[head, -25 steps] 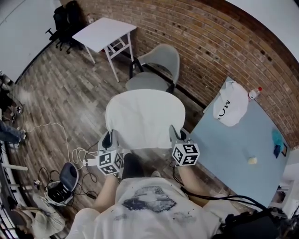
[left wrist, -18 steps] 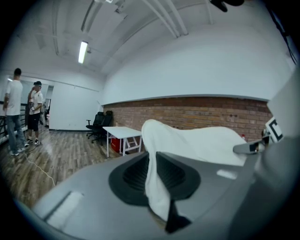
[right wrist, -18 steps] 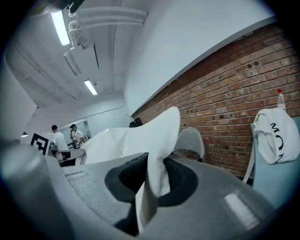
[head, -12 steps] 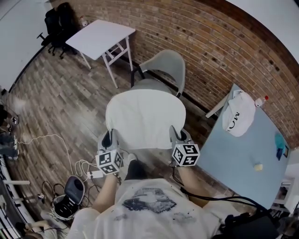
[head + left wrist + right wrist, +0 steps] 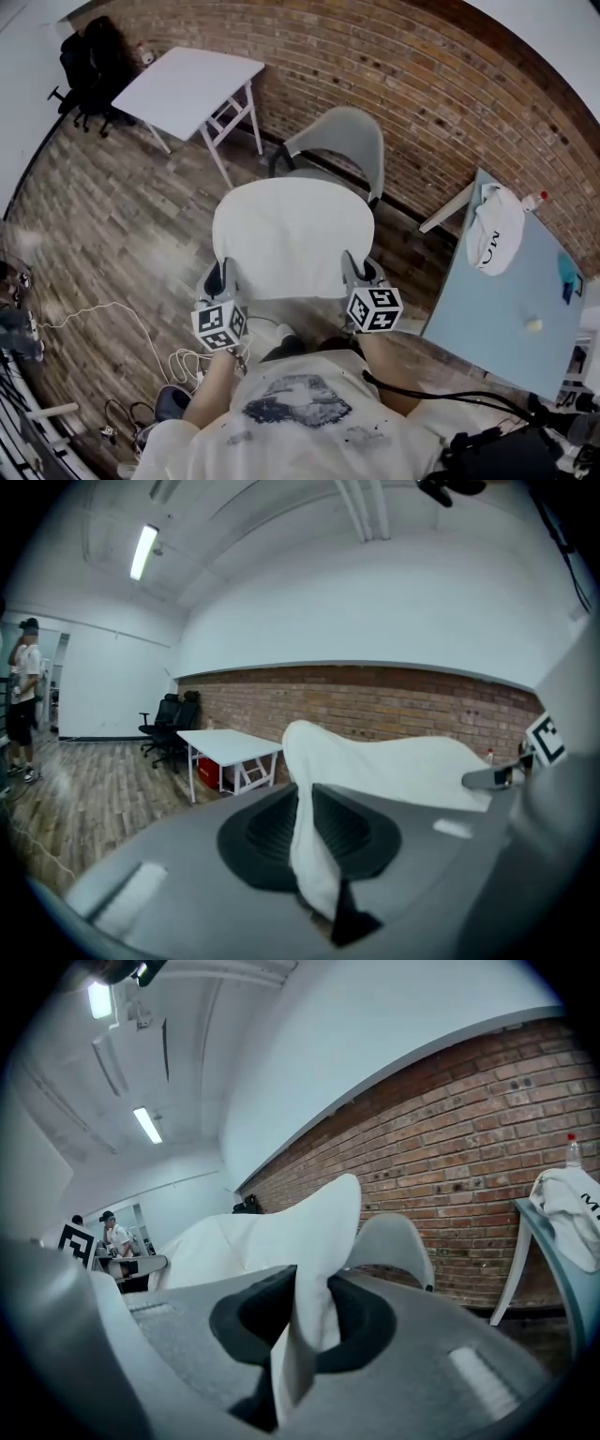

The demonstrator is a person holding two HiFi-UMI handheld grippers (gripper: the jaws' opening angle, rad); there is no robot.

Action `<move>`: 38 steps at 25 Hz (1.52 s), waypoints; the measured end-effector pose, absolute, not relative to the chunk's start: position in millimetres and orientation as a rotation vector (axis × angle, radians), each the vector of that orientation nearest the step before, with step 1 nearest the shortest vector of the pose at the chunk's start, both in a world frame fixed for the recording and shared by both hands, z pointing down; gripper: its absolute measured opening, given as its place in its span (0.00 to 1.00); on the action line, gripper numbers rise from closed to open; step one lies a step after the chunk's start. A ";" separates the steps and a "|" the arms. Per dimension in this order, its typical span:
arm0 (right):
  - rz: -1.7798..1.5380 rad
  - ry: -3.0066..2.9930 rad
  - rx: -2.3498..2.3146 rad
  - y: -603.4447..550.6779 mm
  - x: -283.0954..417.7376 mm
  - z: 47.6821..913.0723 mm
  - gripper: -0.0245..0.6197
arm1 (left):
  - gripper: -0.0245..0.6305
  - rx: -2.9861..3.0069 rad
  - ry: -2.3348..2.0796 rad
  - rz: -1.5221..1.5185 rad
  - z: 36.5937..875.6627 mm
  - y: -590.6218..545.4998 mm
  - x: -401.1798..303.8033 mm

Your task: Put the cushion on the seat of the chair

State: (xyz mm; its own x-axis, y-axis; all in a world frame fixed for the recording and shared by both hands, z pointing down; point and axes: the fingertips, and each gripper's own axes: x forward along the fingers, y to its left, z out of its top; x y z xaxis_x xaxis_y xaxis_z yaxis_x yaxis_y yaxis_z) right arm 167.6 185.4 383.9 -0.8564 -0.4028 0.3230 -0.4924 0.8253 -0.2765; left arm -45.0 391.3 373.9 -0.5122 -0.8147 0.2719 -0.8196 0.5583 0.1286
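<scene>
A flat white cushion (image 5: 292, 236) hangs in the air in front of the person, held level by its two near corners. My left gripper (image 5: 218, 278) is shut on the cushion's left near corner (image 5: 314, 855). My right gripper (image 5: 355, 272) is shut on the right near corner (image 5: 305, 1321). Just beyond the cushion's far edge stands a grey chair (image 5: 342, 141) against the brick wall; most of its seat is hidden under the cushion. In the right gripper view the chair's back (image 5: 394, 1237) shows past the cushion.
A white folding table (image 5: 187, 82) stands at the left by the brick wall, with black office chairs (image 5: 82, 64) behind it. A pale blue table (image 5: 497, 300) at the right carries a white bag (image 5: 497, 234) and a bottle (image 5: 536, 199). Cables (image 5: 103, 314) lie on the wood floor.
Both grippers have carried the cushion forward toward the grey chair; the chair now lies closer to the cushion's far edge. The grips have not changed.
</scene>
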 end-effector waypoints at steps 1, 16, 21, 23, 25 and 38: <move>0.520 -2.753 0.703 185.9 160.0 384.8 0.11 | 0.10 1.366 -2.487 0.024 374.9 389.5 -54.1; 0.526 -2.717 0.891 130.7 103.3 385.7 0.11 | 0.10 1.537 -2.370 0.019 386.1 302.9 -136.6; 0.564 -2.688 0.967 86.9 96.3 389.7 0.11 | 0.10 1.599 -2.322 0.055 385.1 244.4 -154.2; 0.578 -2.677 0.990 68.2 91.9 393.5 0.11 | 0.10 1.616 -2.304 0.067 388.2 220.0 -161.4; 0.594 -2.660 1.012 49.3 90.6 398.7 0.11 | 0.10 1.629 -2.280 0.081 393.7 195.8 -165.0; 0.694 -2.576 1.148 -52.1 97.1 412.7 0.11 | 0.10 1.724 -2.158 0.142 397.5 59.6 -174.6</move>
